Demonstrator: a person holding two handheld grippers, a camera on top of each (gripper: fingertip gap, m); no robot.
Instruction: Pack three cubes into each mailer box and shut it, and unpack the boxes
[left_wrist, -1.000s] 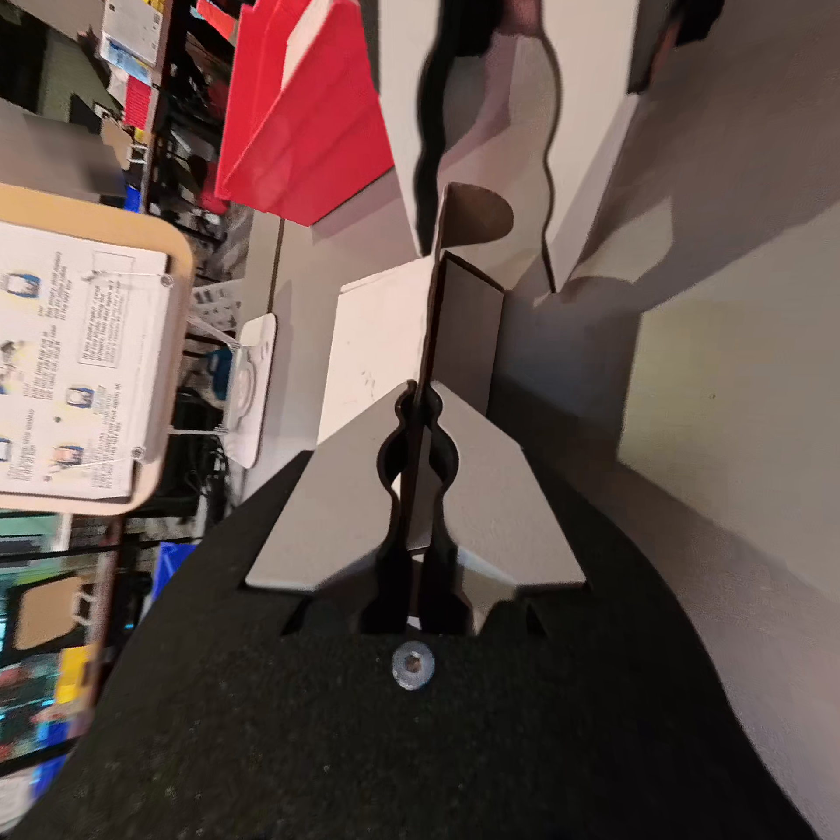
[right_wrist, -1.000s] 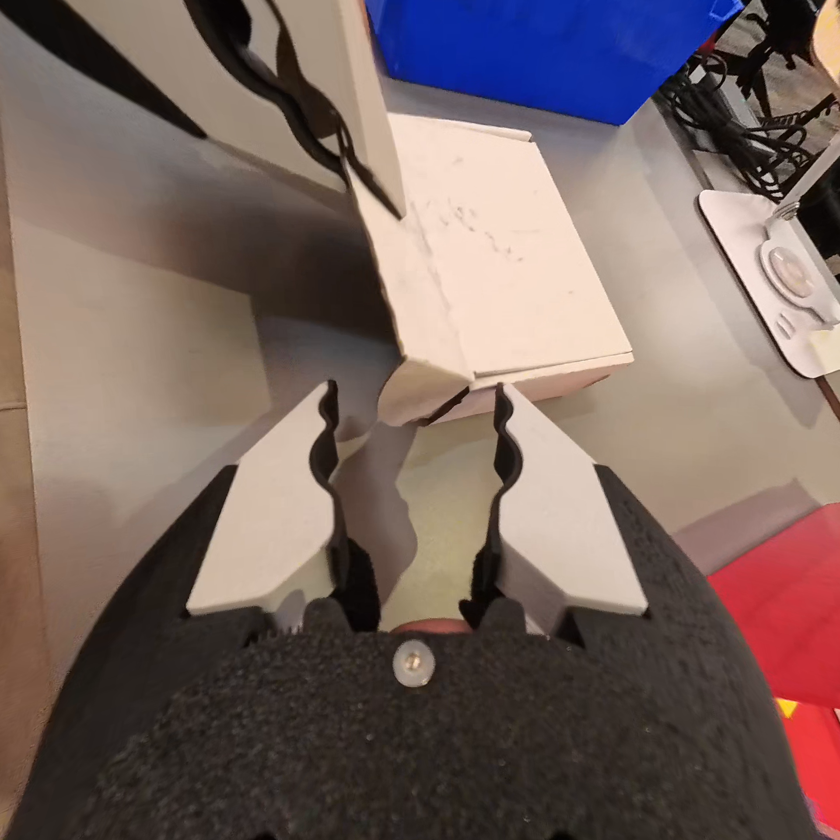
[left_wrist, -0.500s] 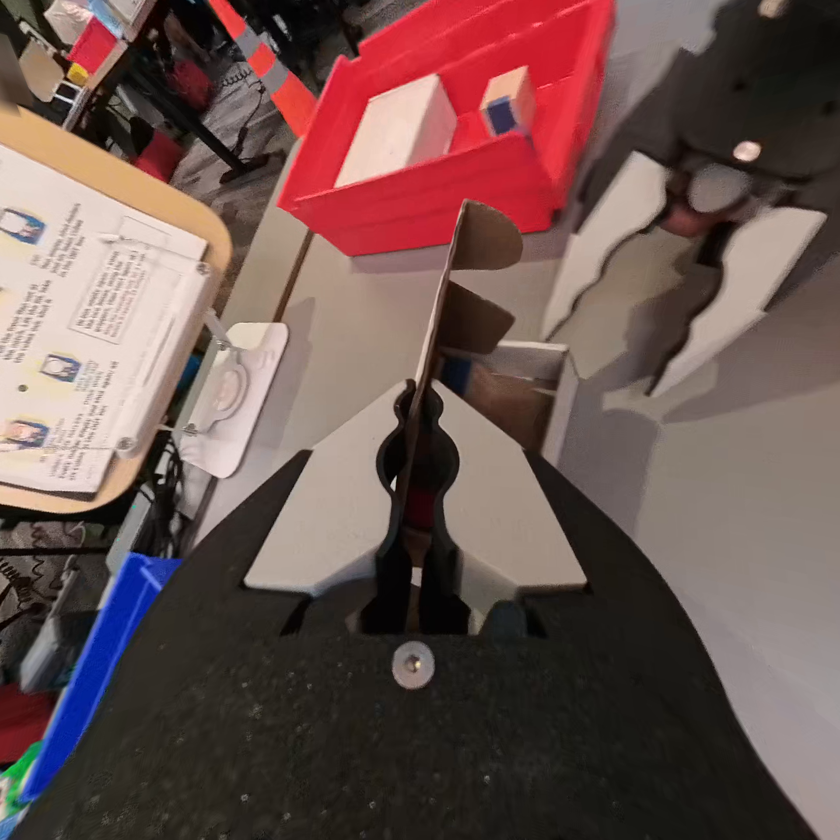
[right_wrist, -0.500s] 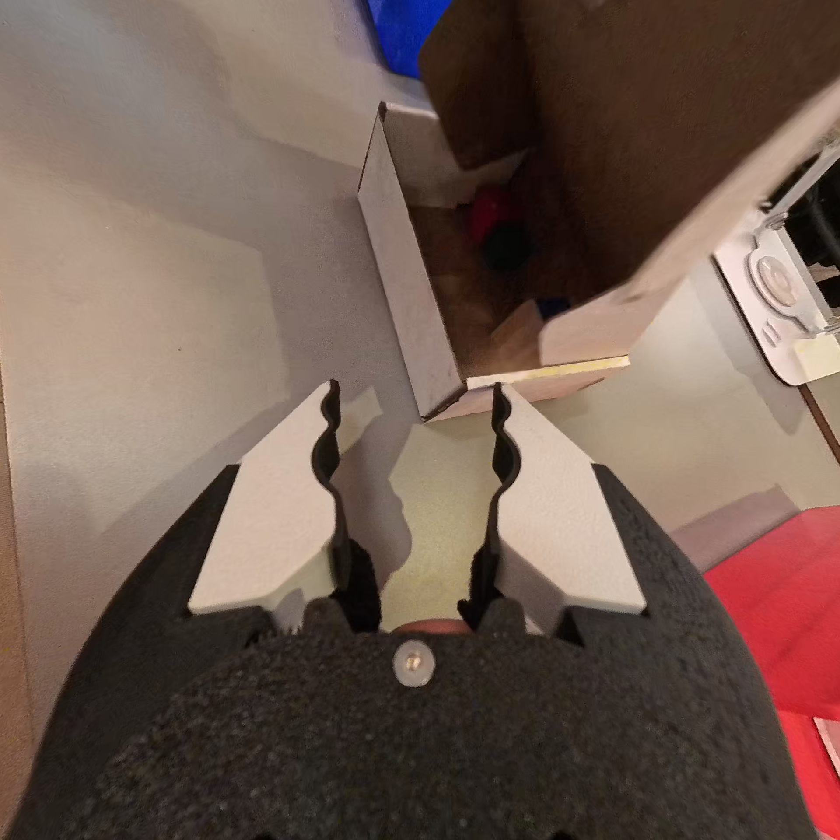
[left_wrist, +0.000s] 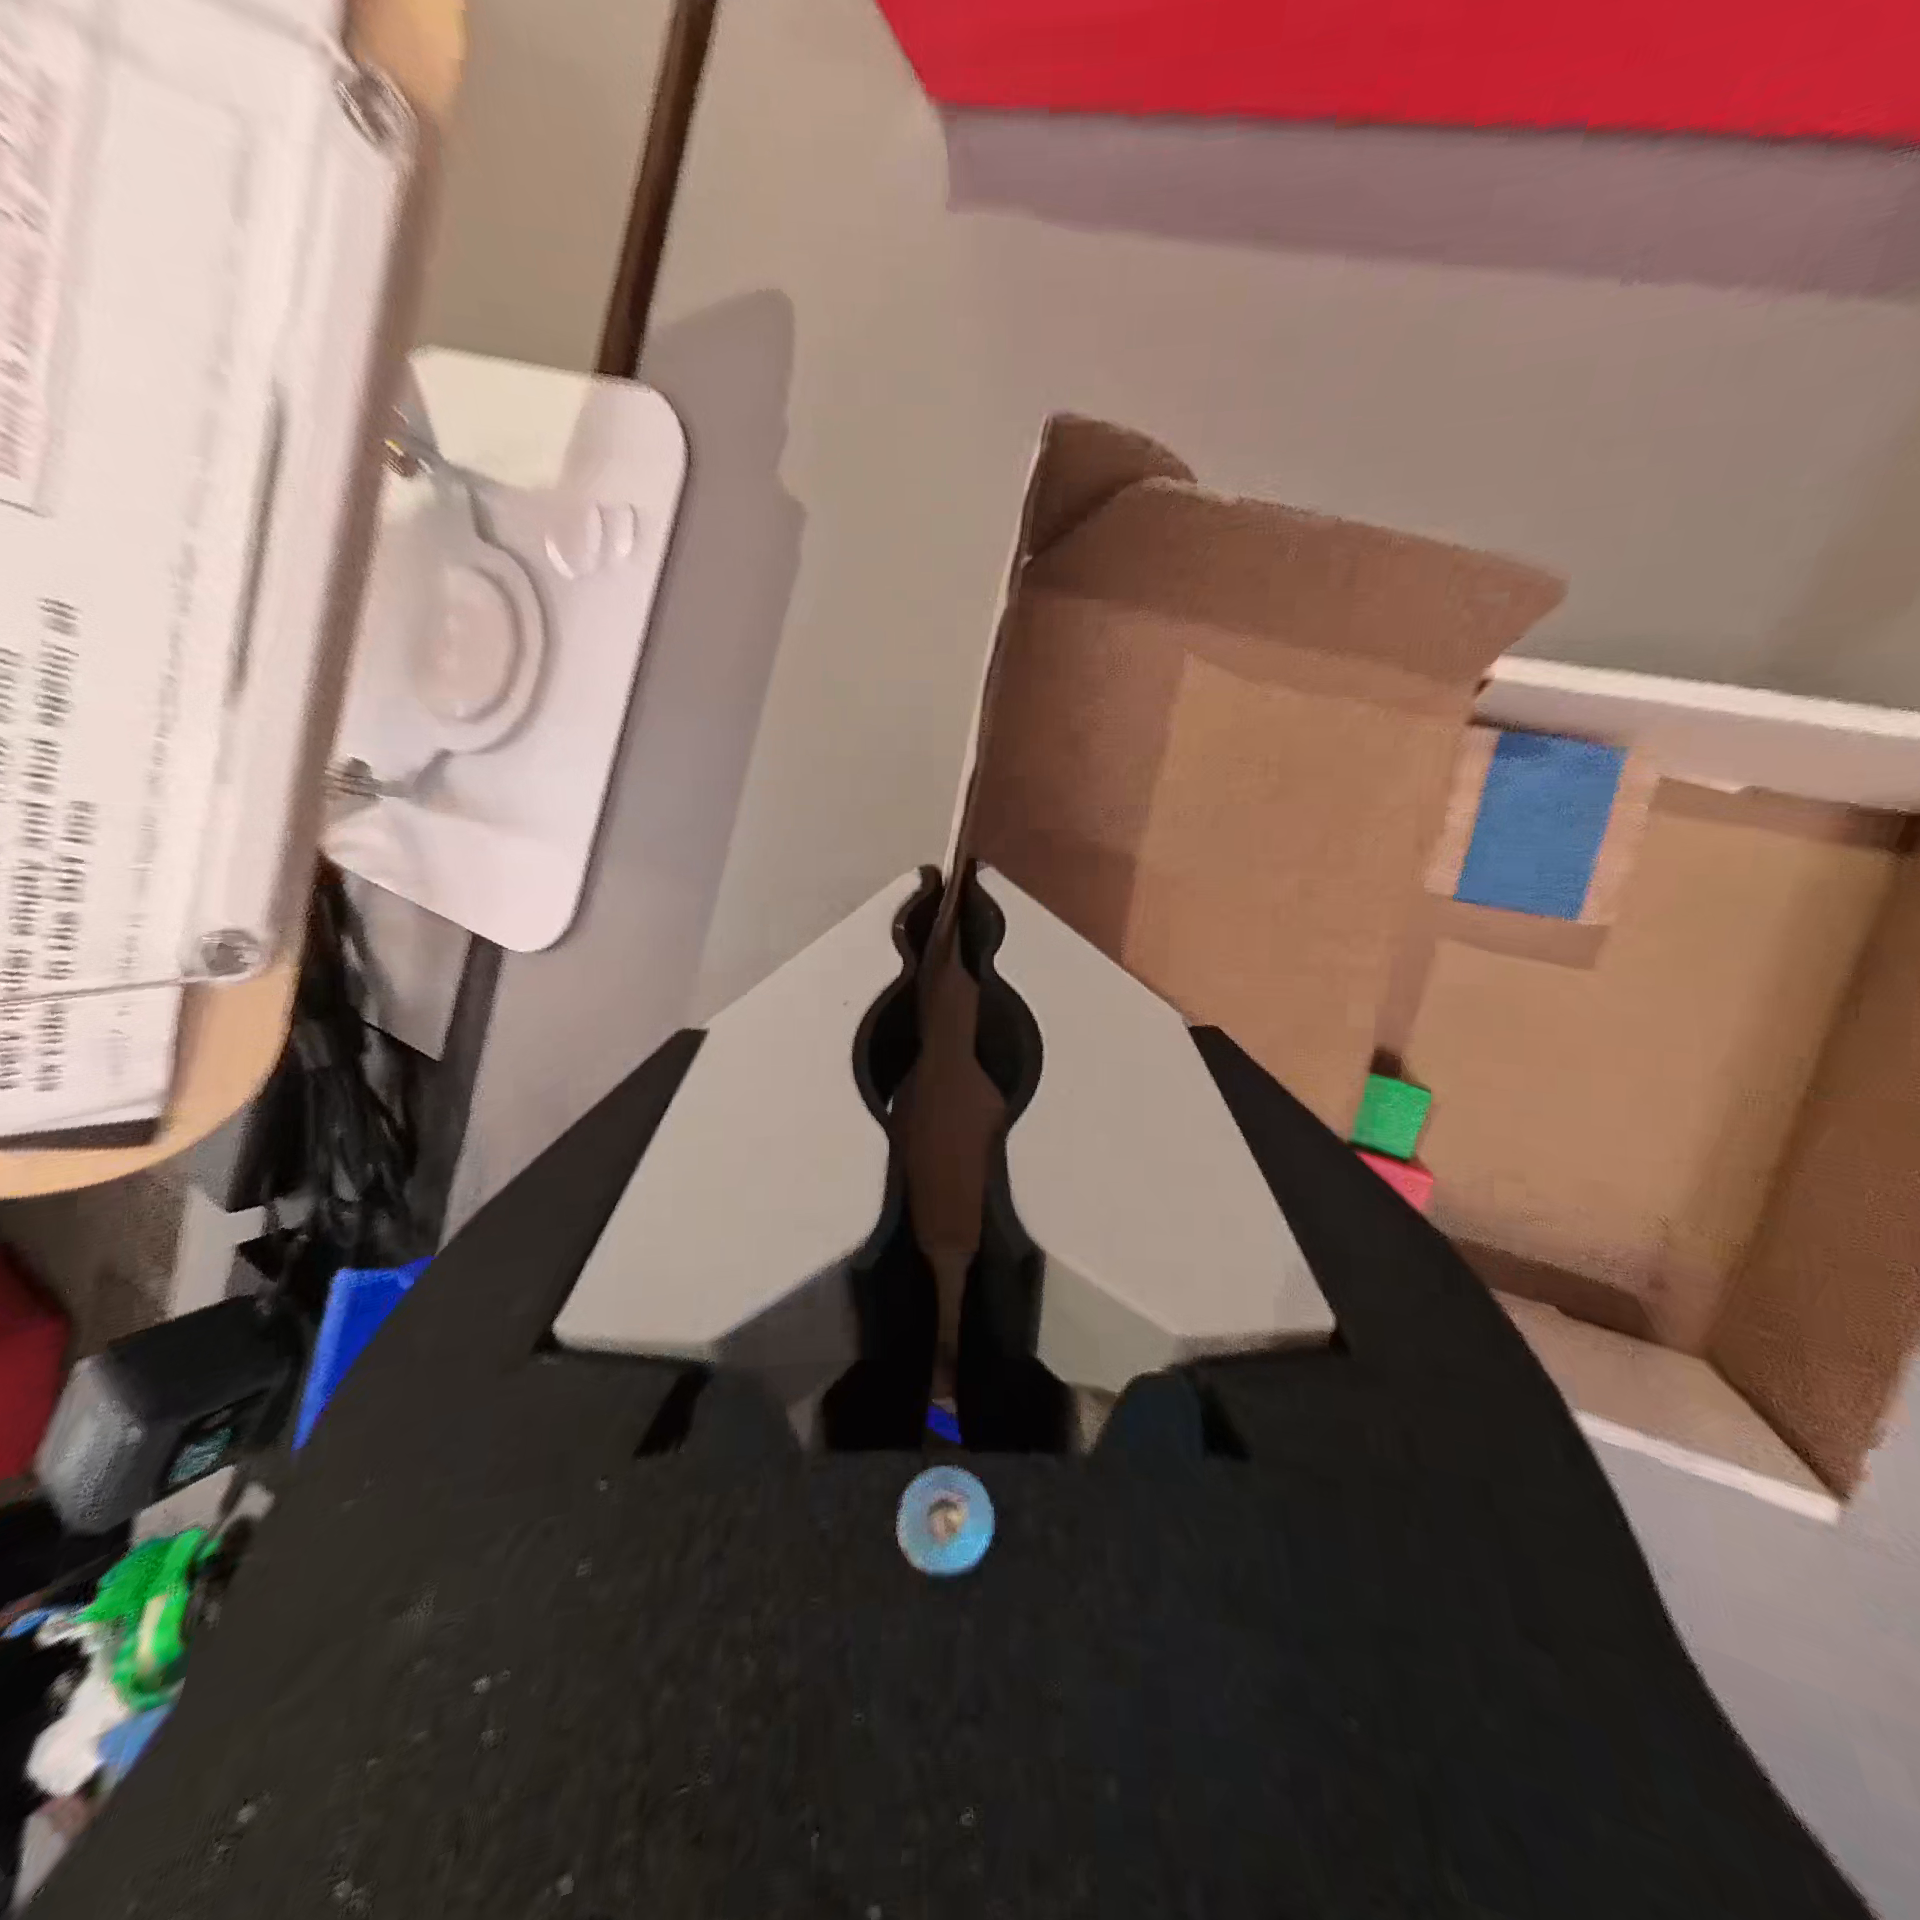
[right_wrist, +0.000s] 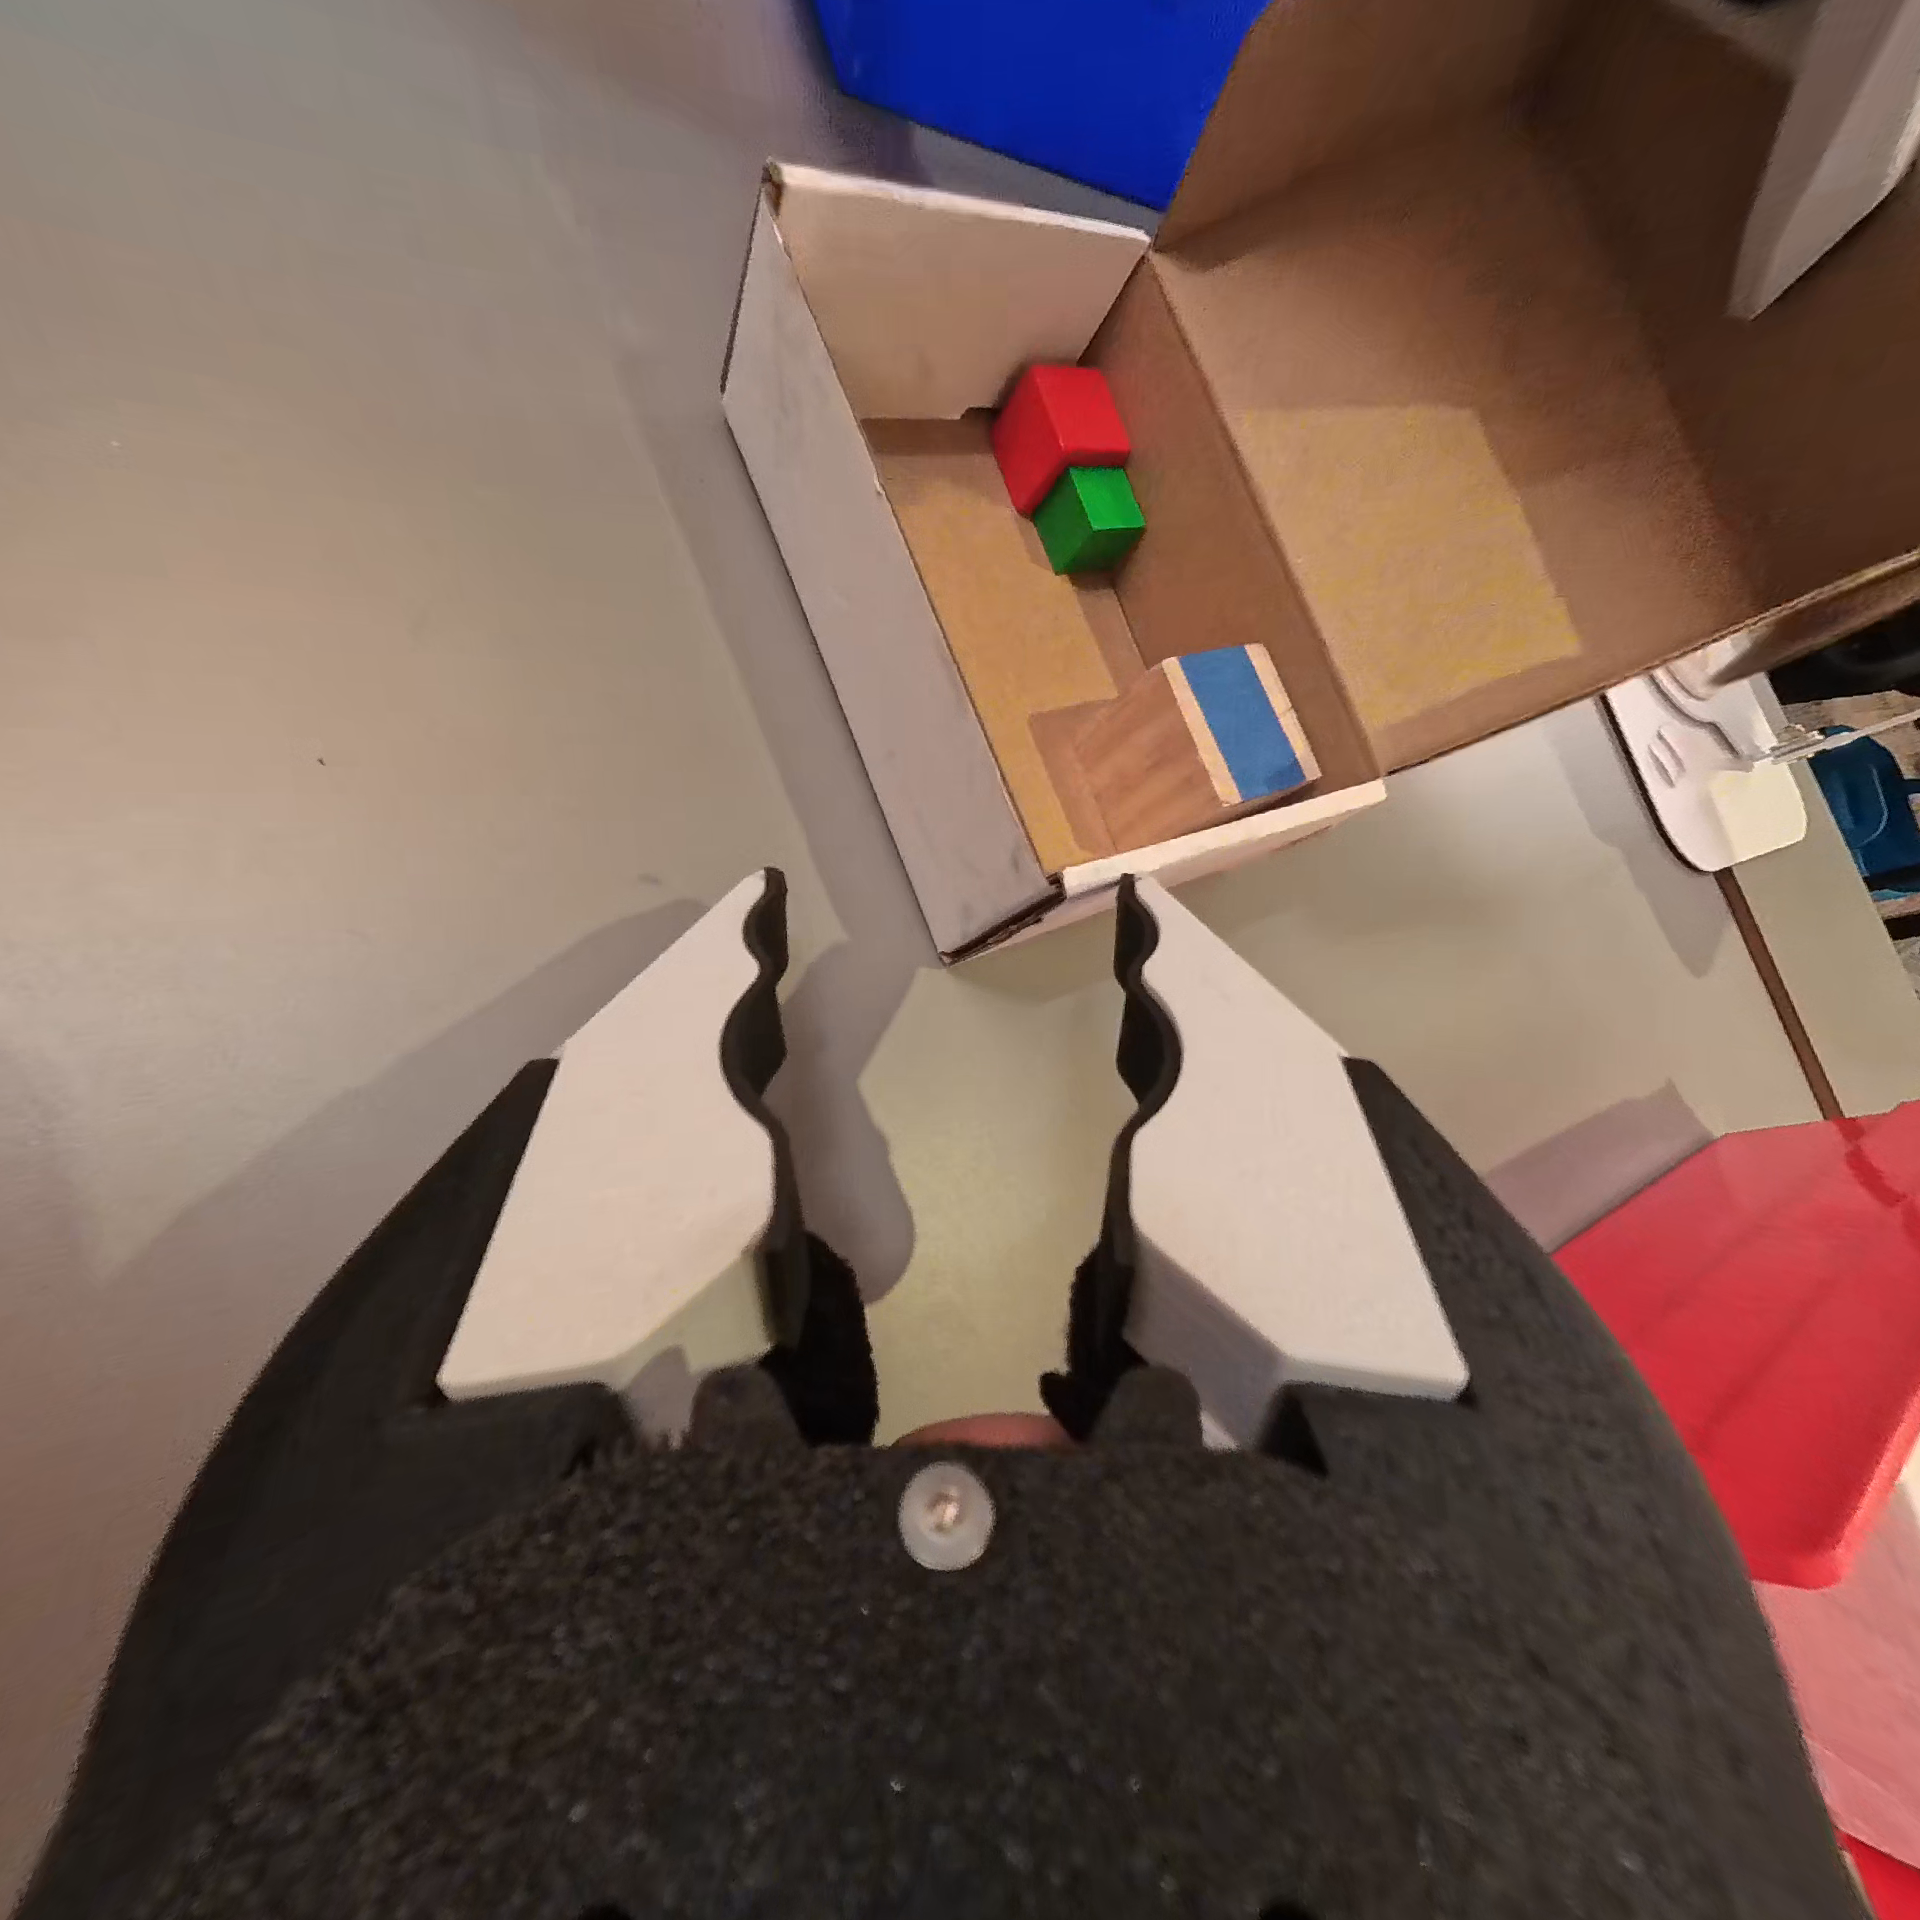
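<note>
Left claw (left_wrist: 948, 883) on box lid (left_wrist: 1226, 665) (three cubes inside)

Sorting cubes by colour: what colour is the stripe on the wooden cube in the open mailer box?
Blue, on the wooden cube; the right wrist view shows it best.

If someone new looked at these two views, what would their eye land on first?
Probably the open mailer box on the grey table, with a red cube touching a green cube at its far end and a wooden cube with a blue face at the near end. Next, the left gripper pinching the box's brown lid open, while the right gripper hovers open and empty near the box's corner.
</note>
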